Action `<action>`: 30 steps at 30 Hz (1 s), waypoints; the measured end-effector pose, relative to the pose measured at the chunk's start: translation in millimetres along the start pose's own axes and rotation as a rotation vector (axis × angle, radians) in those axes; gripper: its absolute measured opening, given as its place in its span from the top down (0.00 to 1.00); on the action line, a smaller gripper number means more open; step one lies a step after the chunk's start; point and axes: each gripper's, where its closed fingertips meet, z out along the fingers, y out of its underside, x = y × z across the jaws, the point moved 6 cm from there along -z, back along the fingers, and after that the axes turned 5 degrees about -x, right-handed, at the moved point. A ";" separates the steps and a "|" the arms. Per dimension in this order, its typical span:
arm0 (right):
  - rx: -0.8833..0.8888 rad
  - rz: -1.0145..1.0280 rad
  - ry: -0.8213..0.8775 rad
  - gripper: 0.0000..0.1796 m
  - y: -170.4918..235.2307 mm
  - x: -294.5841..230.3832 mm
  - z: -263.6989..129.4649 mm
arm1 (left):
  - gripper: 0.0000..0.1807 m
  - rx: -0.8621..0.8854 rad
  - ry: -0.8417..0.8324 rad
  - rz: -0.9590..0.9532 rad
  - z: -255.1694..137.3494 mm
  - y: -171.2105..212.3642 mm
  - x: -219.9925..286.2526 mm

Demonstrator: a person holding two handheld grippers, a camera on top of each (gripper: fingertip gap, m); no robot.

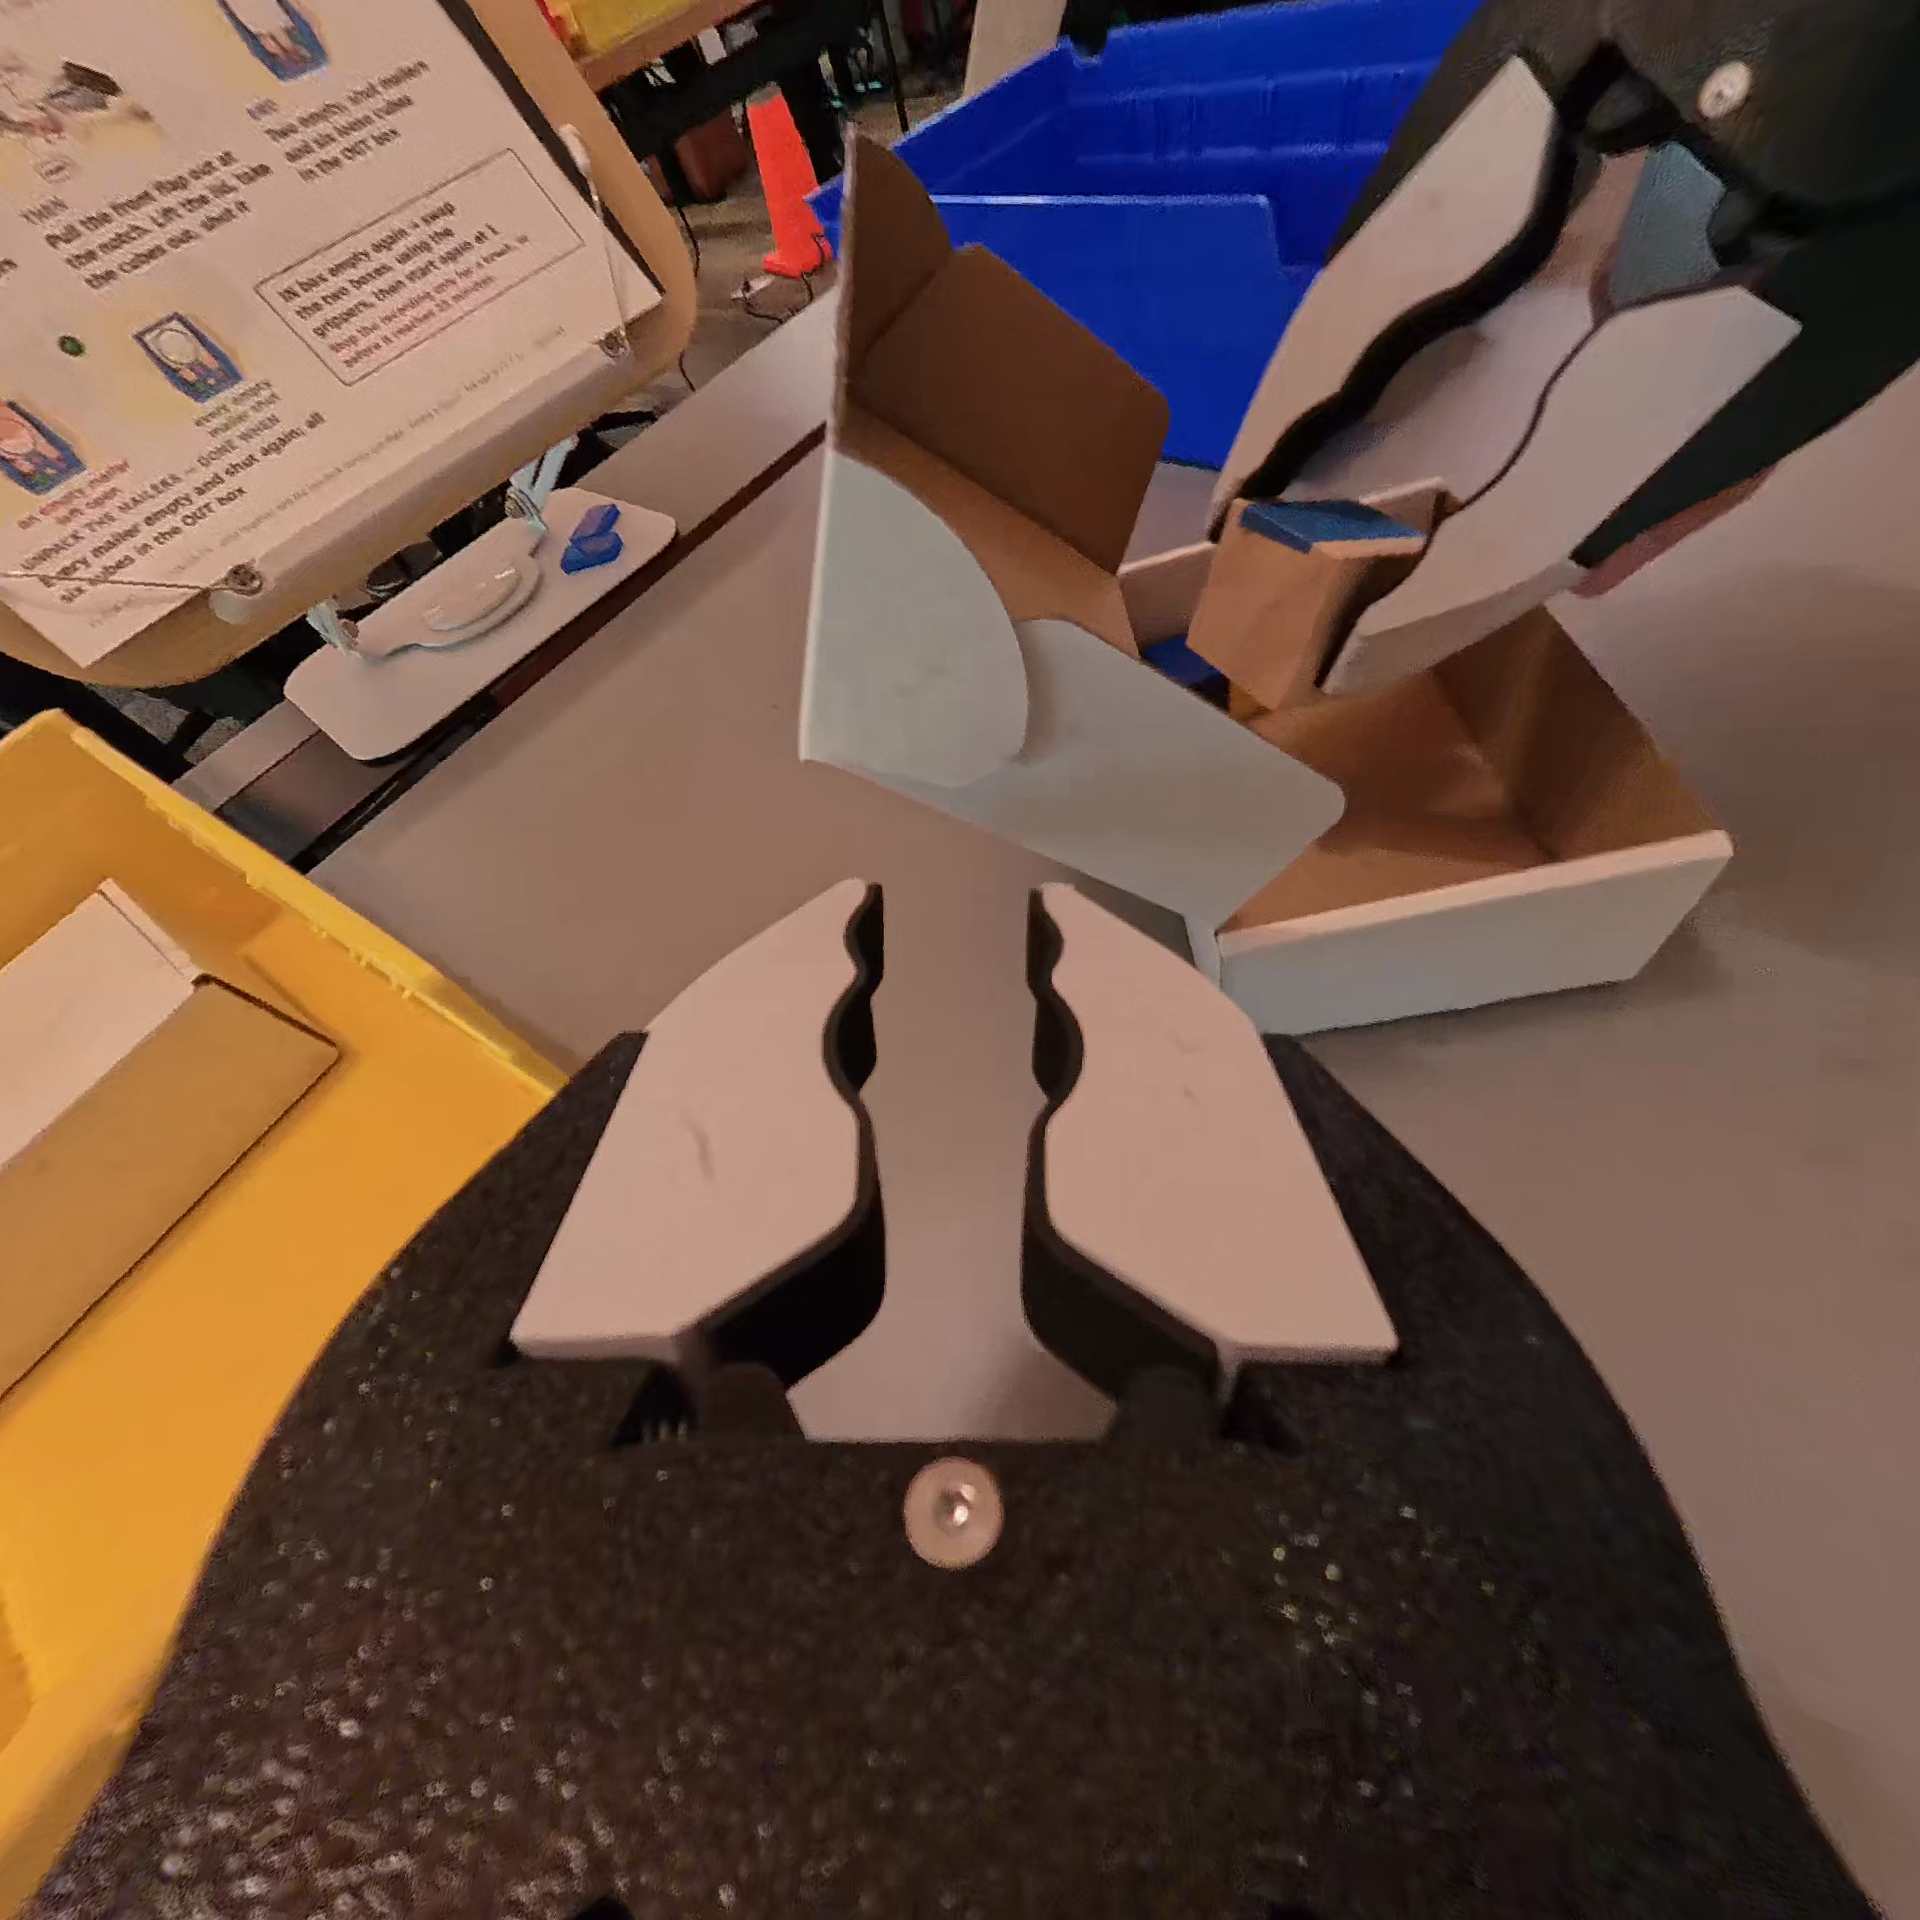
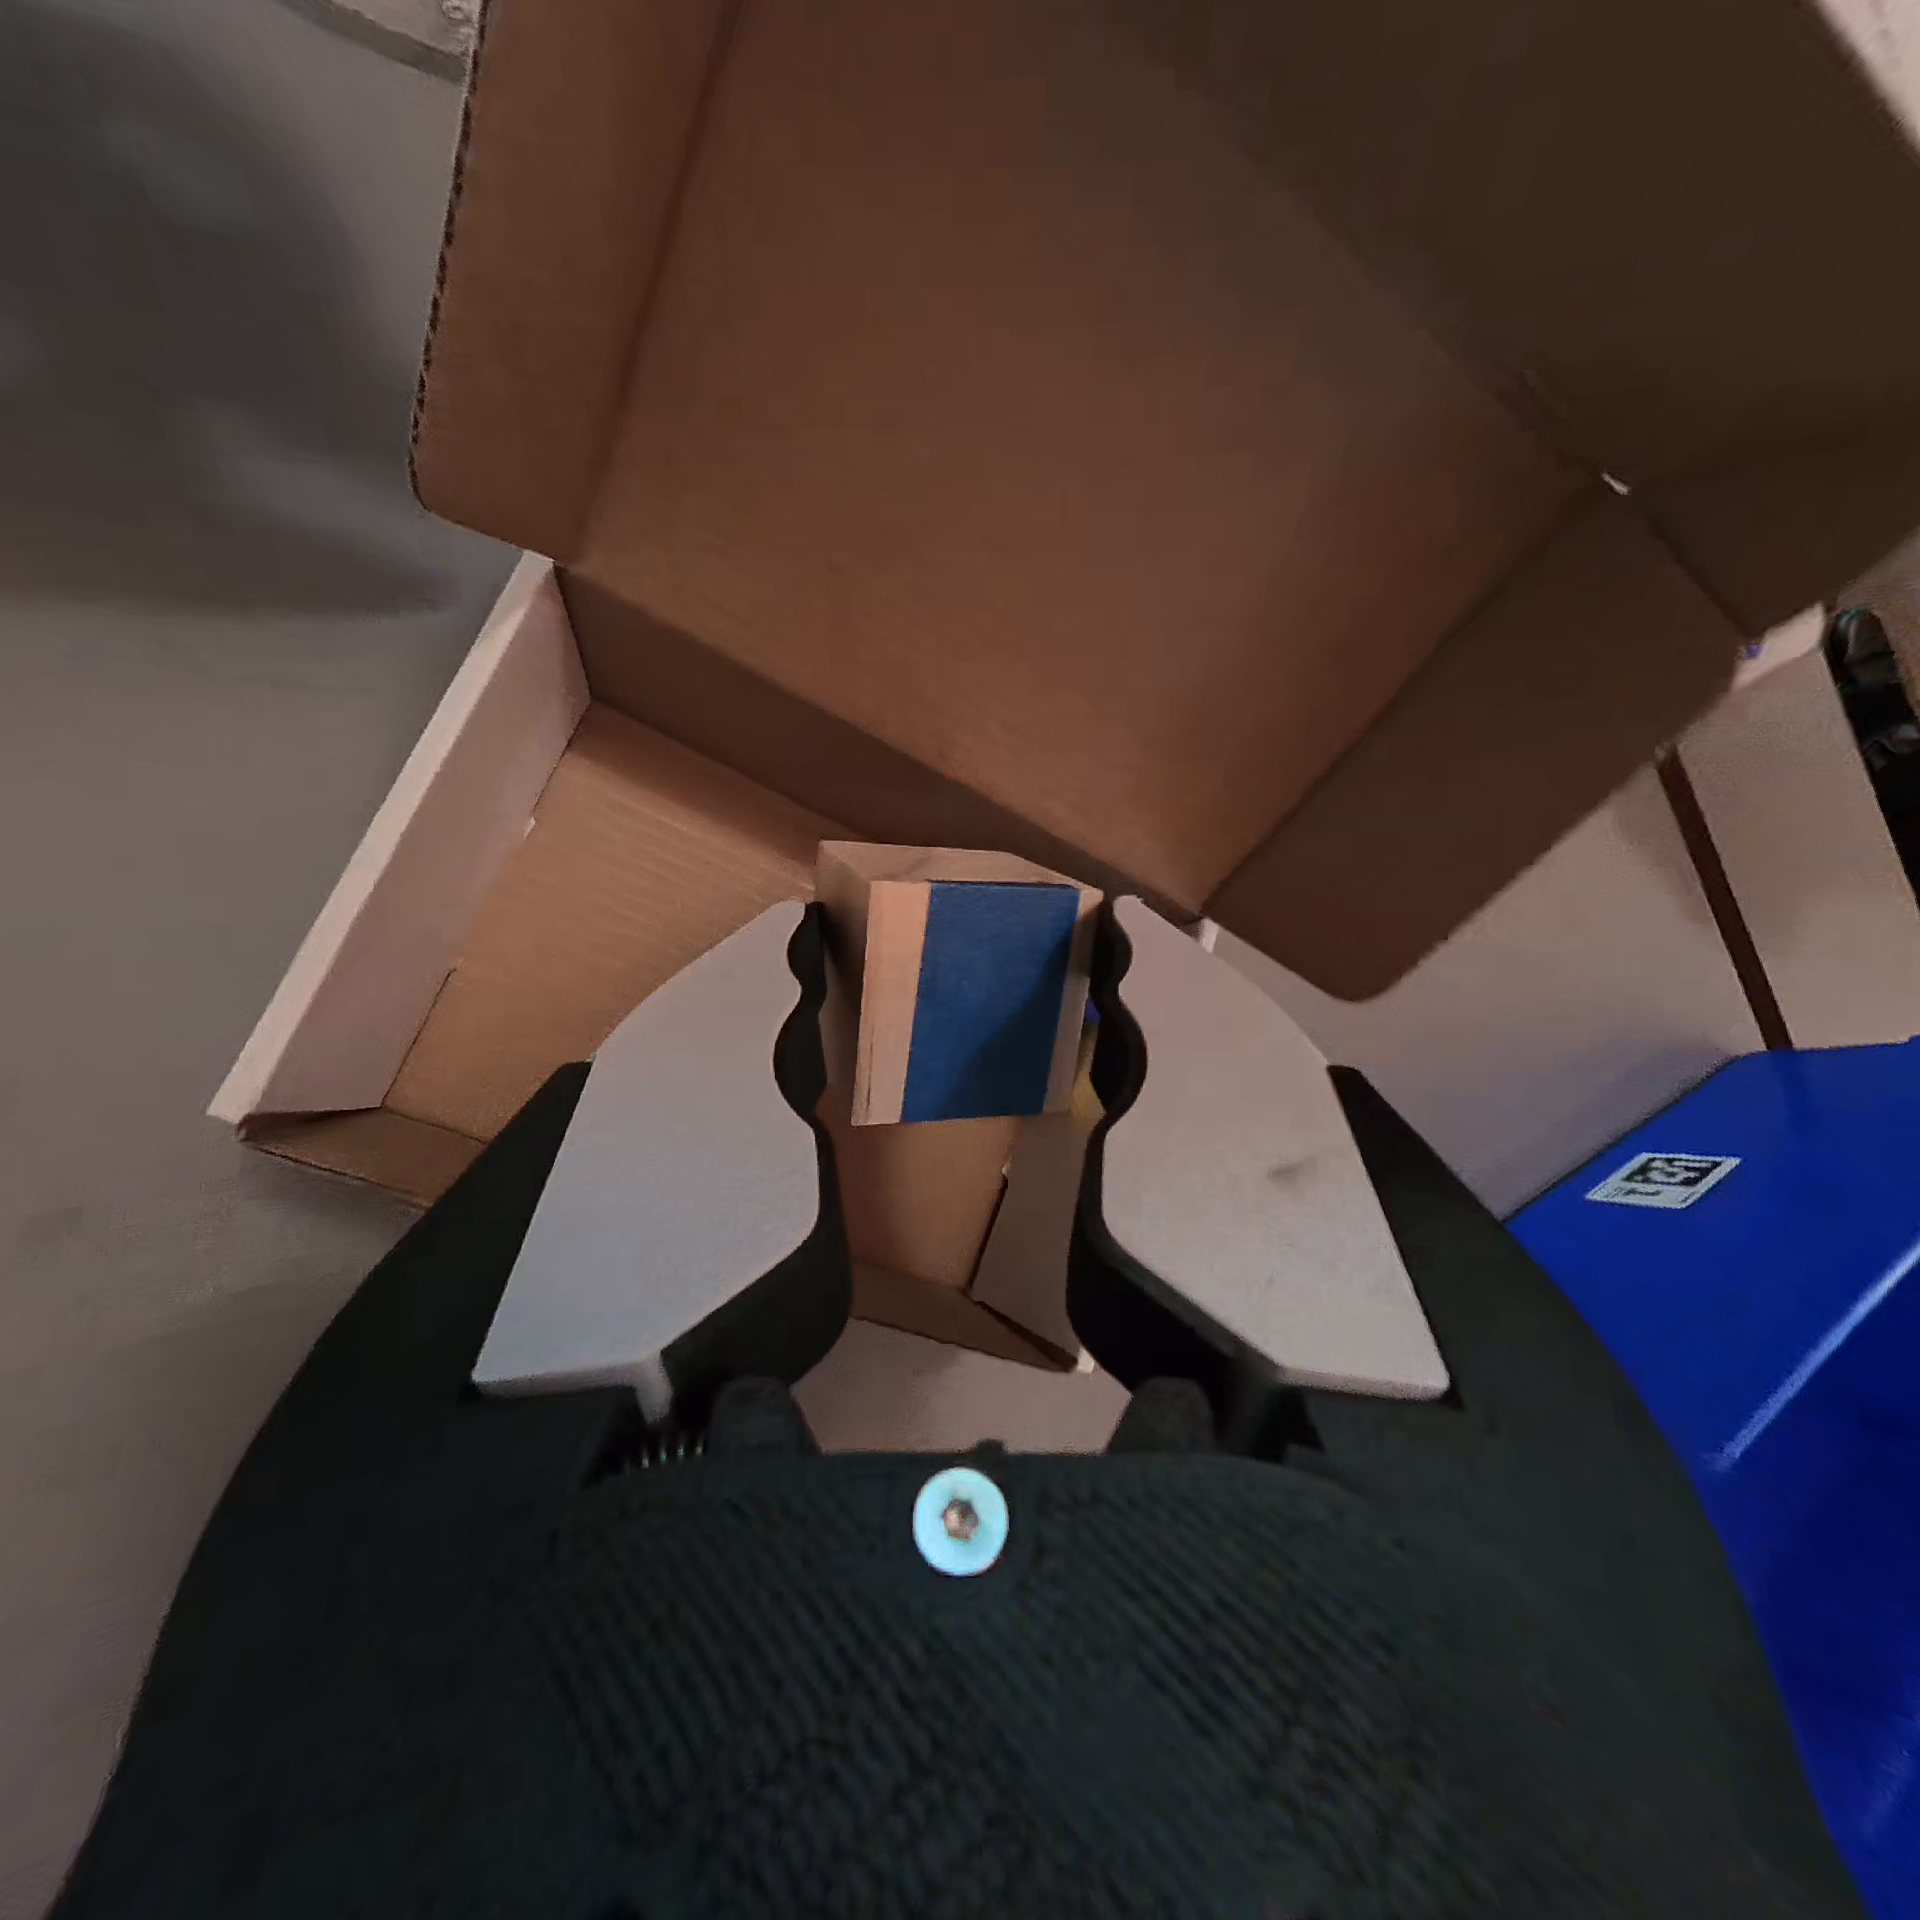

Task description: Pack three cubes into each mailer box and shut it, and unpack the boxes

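Left wrist view: the left gripper point(image 1: 956, 914) hovers low over bare grey table point(image 1: 1558, 1299), jaws a narrow gap apart, empty. A yellow bin point(image 1: 135, 1351) crowds its left edge; the open mailer box point(image 1: 1475, 914) sits just ahead to the right, lid point(image 1: 997, 468) upright, blue bin point(image 1: 1195, 239) behind. The right gripper point(image 1: 1371, 561) angles down into the box.

Right wrist view: the right gripper point(image 2: 961, 935) clamps a wooden cube point(image 2: 966, 997) with a blue face, tilted over the box floor point(image 2: 623, 914); the raised lid point(image 2: 1039, 468) is close ahead.
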 end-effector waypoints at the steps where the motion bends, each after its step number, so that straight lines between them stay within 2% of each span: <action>1: 0.024 0.024 -0.002 0.73 3.1 1.2 -2.1 | 0.87 0.013 0.003 -0.031 -0.6 -0.9 -1.5; 6: 0.080 0.147 -0.013 0.73 21.9 5.3 -13.2 | 0.89 0.038 0.016 -0.249 -0.8 -1.4 -10.1; 11: 0.091 0.208 0.090 0.73 40.5 26.1 -38.2 | 0.88 0.029 0.028 -0.267 -0.7 -4.2 -7.3; 13: 0.087 0.266 0.200 0.73 51.9 55.8 -58.4 | 0.88 0.024 0.027 -0.252 -1.6 -6.6 -4.7; 17: -0.072 0.433 0.412 0.73 98.0 147.6 -82.9 | 0.88 -0.007 0.022 -0.215 -2.8 -8.9 0.2; 19: -0.155 0.519 0.406 0.73 121.1 184.8 -74.0 | 0.88 -0.021 0.024 -0.202 -3.5 -10.6 2.6; 21: -0.242 0.584 0.329 0.73 140.6 205.3 -53.4 | 0.87 -0.027 0.028 -0.189 -4.3 -12.8 5.0; 24: -0.368 0.562 0.221 0.73 156.8 211.9 -18.9 | 0.87 -0.034 0.036 -0.163 -5.2 -14.0 8.0; 27: -0.451 0.476 0.172 0.73 162.3 211.0 8.2 | 0.87 -0.052 0.037 -0.152 -3.0 -11.1 8.5; 30: -0.500 0.477 0.116 0.73 162.7 206.4 28.6 | 0.87 -0.066 0.047 -0.157 -0.2 -8.4 9.7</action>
